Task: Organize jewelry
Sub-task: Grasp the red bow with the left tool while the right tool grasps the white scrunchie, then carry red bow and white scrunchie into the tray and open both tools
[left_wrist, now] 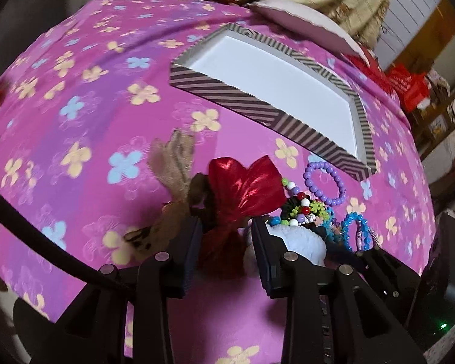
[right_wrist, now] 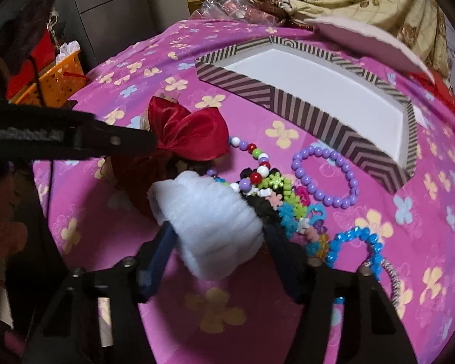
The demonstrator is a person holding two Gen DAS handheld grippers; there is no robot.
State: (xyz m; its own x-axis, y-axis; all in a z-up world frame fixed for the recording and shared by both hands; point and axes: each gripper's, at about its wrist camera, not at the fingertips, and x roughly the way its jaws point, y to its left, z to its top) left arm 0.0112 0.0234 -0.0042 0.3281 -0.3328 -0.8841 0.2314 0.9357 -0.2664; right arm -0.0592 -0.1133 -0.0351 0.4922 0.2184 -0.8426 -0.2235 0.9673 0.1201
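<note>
Your right gripper (right_wrist: 215, 233) pointed steeply down, its jaws set around the fluffy white scrunchie (right_wrist: 209, 221); I could not tell if they pressed it. The scrunchie lay on the pink flowered cloth (right_wrist: 318, 318), long way running toward the red bow (right_wrist: 191, 133). Your left gripper (left_wrist: 227, 230) tilted down, jaws wide apart around the bow's tail. The striped box (right_wrist: 288, 103) sat open behind the pile.

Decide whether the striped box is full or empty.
Empty: the striped box shows only its bare white floor in both views; the jewelry lies outside on the cloth.
</note>
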